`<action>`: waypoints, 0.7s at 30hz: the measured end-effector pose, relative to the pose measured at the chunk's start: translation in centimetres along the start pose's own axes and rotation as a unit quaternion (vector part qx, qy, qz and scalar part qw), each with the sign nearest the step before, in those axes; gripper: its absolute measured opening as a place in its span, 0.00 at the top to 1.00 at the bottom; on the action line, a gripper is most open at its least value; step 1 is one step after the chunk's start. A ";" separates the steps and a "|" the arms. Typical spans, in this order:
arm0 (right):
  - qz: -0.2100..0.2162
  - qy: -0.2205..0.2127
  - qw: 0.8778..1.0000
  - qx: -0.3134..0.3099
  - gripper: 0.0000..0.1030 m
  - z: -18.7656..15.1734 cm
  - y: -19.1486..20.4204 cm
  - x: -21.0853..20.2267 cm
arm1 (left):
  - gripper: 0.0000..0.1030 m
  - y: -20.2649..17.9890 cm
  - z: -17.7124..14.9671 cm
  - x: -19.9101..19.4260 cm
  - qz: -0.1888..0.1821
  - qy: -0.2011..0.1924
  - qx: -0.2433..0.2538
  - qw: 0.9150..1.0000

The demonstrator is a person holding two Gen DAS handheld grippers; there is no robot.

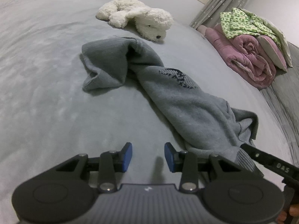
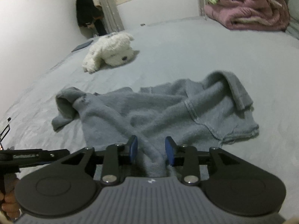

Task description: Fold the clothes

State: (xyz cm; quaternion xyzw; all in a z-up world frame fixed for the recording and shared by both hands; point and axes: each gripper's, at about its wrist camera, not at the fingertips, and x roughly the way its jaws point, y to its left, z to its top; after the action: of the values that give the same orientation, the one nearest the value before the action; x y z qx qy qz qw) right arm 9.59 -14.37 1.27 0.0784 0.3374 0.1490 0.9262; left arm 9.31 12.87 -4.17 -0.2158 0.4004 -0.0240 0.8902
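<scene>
A grey sweater [image 1: 168,93] with a dark chest logo lies crumpled in a long strip on the grey bed [image 1: 46,74]. My left gripper [image 1: 148,156] is open over bare bedding, just left of the sweater's ribbed hem [image 1: 244,160], with nothing between its pads. In the right wrist view the same sweater [image 2: 158,112] spreads ahead, one sleeve [image 2: 229,87] folded over at the right. My right gripper [image 2: 151,150] stands open, and a ridge of the sweater's near edge lies between its blue pads. The right gripper's black finger [image 1: 261,158] shows at the hem in the left wrist view.
A white plush dog [image 1: 138,16] lies beyond the sweater. A rolled pink quilt [image 1: 250,56] with a green patterned garment [image 1: 241,22] on top sits at the right side of the bed. Curtains and a window stand behind. A dark flat device [image 2: 82,46] lies near the bed's far edge.
</scene>
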 end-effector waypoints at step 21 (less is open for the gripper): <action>0.097 0.021 0.981 -0.167 0.58 -2.6 7.6 -2.1 | 0.62 1.8 0.2 -2.2 0.010 -0.017 -0.013 1.000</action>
State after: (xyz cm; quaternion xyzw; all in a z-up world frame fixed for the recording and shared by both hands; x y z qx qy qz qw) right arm 4.73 -7.81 2.45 -0.0478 0.3178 0.2942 0.9001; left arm 7.74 15.06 -3.27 -0.2241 0.3880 -0.0062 0.8940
